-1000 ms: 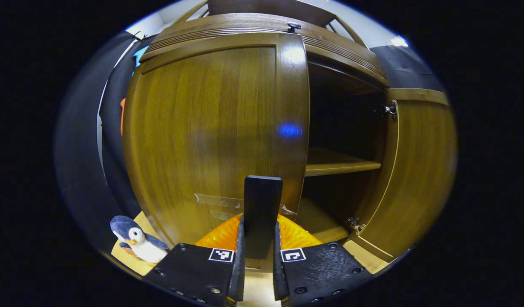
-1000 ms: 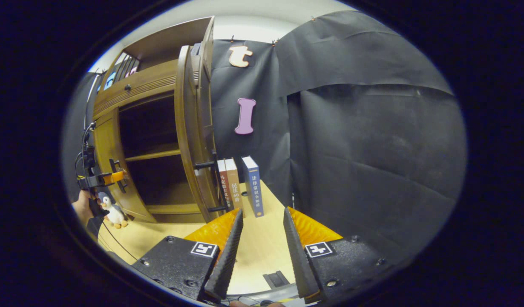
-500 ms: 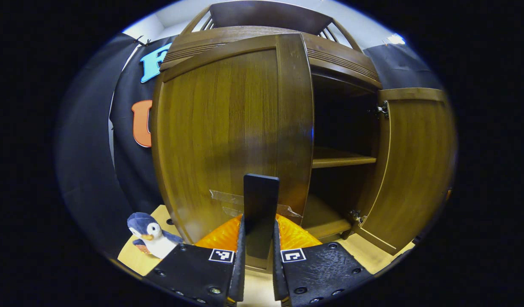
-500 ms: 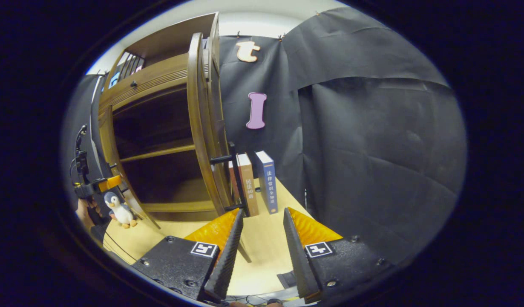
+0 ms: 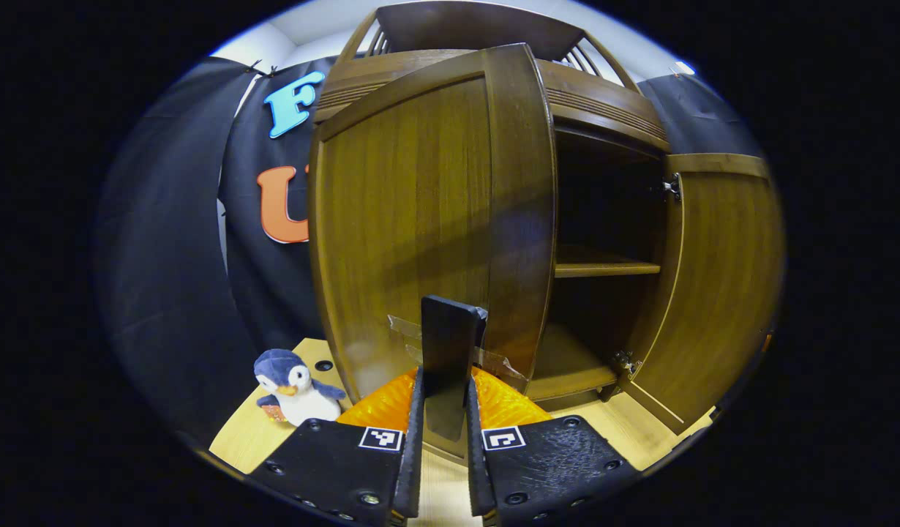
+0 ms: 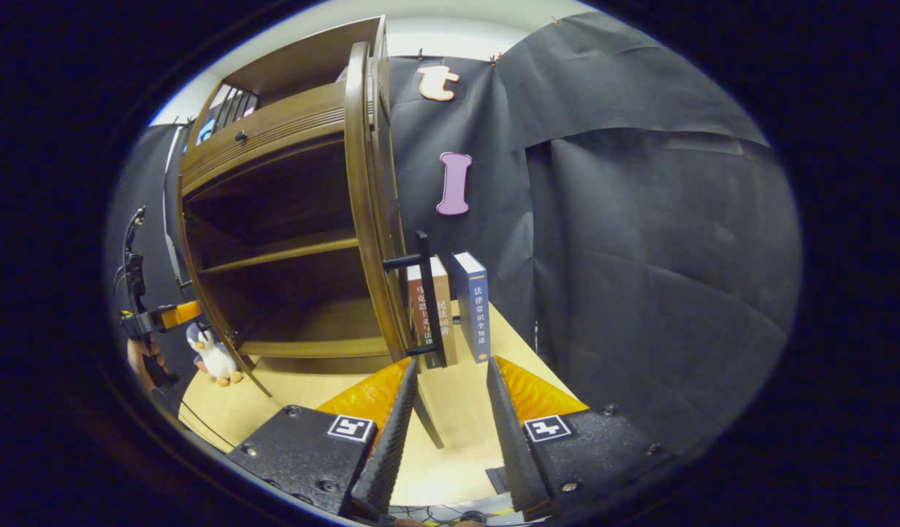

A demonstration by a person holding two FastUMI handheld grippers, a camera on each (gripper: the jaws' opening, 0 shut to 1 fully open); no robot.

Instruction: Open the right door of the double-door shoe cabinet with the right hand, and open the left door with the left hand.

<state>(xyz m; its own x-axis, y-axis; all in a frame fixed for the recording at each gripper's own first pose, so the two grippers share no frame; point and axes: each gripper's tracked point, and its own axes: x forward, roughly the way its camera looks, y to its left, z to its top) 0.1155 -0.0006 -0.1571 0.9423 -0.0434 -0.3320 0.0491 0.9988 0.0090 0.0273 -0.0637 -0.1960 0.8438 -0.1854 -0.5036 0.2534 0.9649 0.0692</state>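
shoe cabinet stands at your twelve o'clock in the left gripper view, its left door partly swung out and its right door wide open at three o'clock. your left gripper is clenched on the left door's dark handle, so you look mid-way through the second opening; next, carry that handle on round its hinge arc without twisting. your right gripper is released, gripping nothing. the right gripper view adds the right door's bar handle at twelve o'clock, books just beyond it, and the toy penguin at nine o'clock.
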